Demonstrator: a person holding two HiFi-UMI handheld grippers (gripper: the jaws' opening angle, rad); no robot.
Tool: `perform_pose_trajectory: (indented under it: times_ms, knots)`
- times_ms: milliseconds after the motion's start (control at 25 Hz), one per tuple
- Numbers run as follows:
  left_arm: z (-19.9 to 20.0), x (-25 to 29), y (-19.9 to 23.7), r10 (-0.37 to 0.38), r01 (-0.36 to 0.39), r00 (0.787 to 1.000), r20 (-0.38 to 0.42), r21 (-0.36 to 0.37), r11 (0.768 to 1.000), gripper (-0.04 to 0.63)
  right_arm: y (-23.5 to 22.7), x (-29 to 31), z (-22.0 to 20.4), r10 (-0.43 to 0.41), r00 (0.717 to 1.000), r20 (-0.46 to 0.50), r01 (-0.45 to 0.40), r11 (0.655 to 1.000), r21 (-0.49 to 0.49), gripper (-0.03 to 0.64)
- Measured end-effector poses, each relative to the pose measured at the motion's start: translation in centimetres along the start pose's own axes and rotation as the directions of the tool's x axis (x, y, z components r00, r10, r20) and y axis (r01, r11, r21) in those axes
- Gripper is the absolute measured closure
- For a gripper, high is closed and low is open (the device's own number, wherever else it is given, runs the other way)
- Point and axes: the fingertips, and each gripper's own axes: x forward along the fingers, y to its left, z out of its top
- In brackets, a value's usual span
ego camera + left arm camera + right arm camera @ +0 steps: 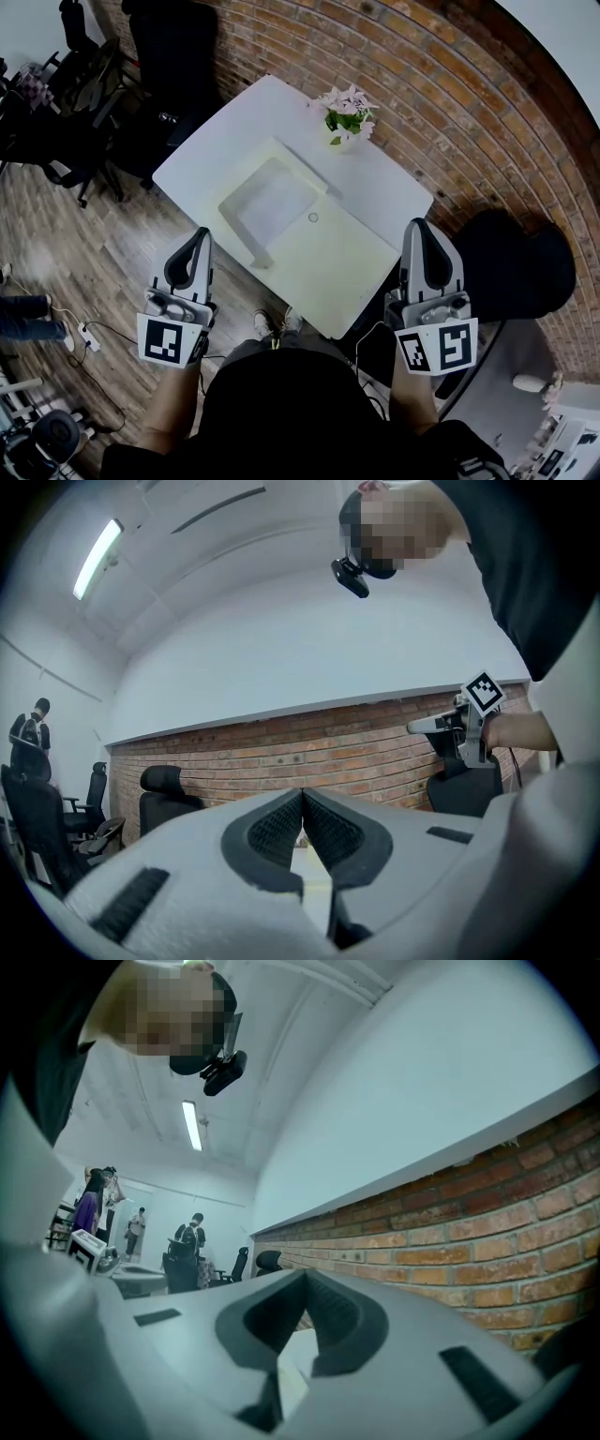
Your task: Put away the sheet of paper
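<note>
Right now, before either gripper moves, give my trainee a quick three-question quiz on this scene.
1. True or false: the left gripper and the right gripper are both shut and empty.
2. Which stands on the table? A) mug B) flowering plant C) laptop
3. Short answer: does either gripper touch the sheet of paper?

Key: 1 true; 2 B; 3 no, both hang clear of it, at the table's near side.

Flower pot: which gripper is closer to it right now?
Right. The right gripper hangs off the right edge of the table, nearer the flower pot at the far side; the left gripper hangs off the left edge, farther away.
</note>
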Motion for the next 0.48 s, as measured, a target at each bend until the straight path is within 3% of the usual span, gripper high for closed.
perform_pose_trajectory:
  times_ms: [480]
  knots:
    - [-0.4,-0.8,0.5,0.019,-0.019,1.0,0.001,-0.009,1.0,0.571,1.0,0.7,-0.6,0.013,1.0,-0.005,-0.013,1.0,0.001,0.603]
